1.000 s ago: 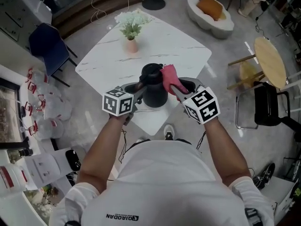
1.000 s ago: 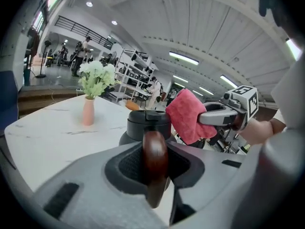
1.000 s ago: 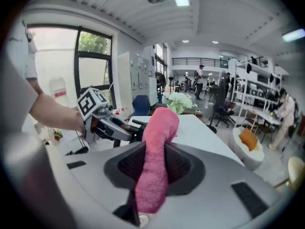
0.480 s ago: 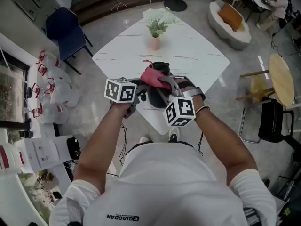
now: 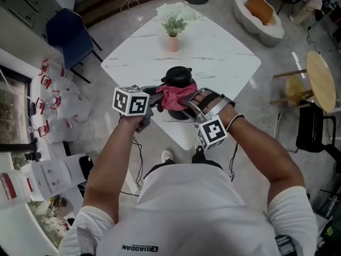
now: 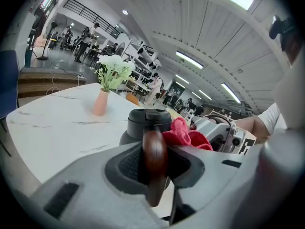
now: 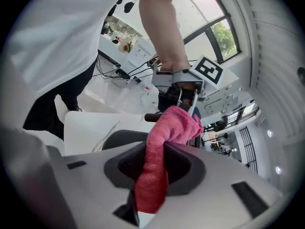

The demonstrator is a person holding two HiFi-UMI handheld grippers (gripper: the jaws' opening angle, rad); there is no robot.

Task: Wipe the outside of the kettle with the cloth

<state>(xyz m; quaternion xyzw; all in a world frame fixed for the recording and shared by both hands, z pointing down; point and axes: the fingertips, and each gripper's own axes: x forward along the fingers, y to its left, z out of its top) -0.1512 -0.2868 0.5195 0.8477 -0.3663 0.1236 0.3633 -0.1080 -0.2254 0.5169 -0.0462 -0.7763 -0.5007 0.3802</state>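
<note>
Wiping is under way. The kettle [image 5: 178, 78] stands near the surface's [image 5: 224, 52] six o'clock corner, with the flower vase [image 5: 172, 42] at its twelve. The left tool [image 6: 155, 168] is clenched on the kettle's handle [image 6: 153, 142]. The right tool [image 7: 157, 171] grasps the pink cloth [image 7: 164, 137], which lies against the kettle's six o'clock side. Next, I judge, the cloth must sweep round the body while the left tool braces it.

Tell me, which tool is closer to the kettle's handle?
Left. The left tool is clamped right on the brown handle. The right tool is just beside it, to the handle's right, holding the pink cloth against the kettle.
</note>
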